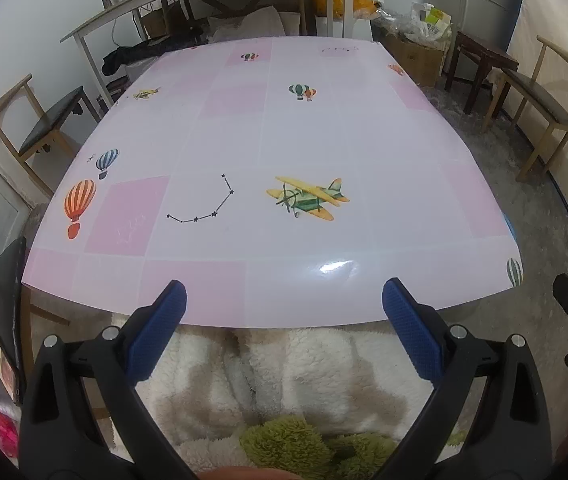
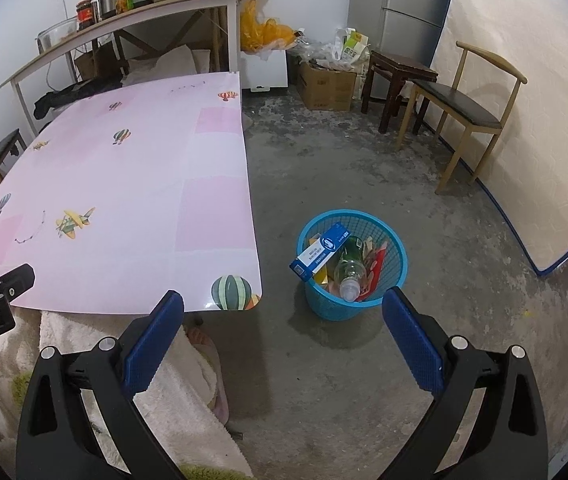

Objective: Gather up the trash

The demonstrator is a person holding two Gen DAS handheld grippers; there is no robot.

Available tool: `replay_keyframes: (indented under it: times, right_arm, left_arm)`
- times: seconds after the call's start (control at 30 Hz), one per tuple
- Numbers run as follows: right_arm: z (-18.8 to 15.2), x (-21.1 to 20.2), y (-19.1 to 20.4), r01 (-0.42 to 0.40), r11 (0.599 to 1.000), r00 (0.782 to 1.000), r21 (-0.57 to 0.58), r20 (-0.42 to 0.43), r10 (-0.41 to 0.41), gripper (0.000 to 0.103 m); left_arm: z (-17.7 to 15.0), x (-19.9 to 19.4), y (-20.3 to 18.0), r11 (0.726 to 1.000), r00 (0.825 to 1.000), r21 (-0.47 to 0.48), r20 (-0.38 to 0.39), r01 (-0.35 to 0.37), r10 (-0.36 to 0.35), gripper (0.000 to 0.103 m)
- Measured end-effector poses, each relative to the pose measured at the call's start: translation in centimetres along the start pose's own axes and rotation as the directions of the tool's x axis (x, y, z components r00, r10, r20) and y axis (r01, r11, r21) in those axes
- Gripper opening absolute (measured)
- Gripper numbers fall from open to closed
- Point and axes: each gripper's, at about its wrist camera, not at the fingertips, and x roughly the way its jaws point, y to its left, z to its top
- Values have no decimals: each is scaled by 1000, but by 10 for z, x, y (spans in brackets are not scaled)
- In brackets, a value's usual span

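Trash (image 2: 346, 266) sits in the blue basket (image 2: 398, 268) on the floor (image 2: 364, 380), just past the near right corner of the tabletop (image 2: 123, 184). Holds a blue and white box (image 2: 321, 251) leaning on the near left rim, a clear bottle (image 2: 351, 270) lying neck down, and some red and yellow wrappers (image 2: 376, 266) beside it.

Nothing to pick up on the tabletop in either view. Only printed balloons and a little plane (image 1: 308, 197) from edge to edge.

Left tongs (image 1: 284, 300) hang over the near edge of the tabletop, blue pads (image 1: 159, 330) spread wide apart, gripping nothing. Right tongs (image 2: 283, 308) point down at the floor between the near right corner and the basket, also spread wide and gripping nothing.

Looks close to done: trash in the basket, both tongs free. No loose bits seen on the floor near the basket. Bags and a cardboard box (image 2: 328, 84) stand by the far wall, but hard to tell if those count as trash. Maybe only a last look around left.
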Motion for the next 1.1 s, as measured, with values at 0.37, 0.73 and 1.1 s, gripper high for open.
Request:
replay_keyframes:
  times: [0.37,0.73,1.1]
  right_arm:
    - [2,1,-4,11,1000,1000,5,-4,-11,96]
    - [3,1,-5,12,1000,1000,7,-6,-11,96]
    - [4,1,-7,14,1000,1000,6,-3,-14,97]
  left_arm:
    - [0,2,1,1000,1000,2,-5,1,-1,94]
    - [0,5,2,1000,1000,4,-11,1,-1,94]
    - [-1,8,1,1000,1000,11,-17,6,-6,94]
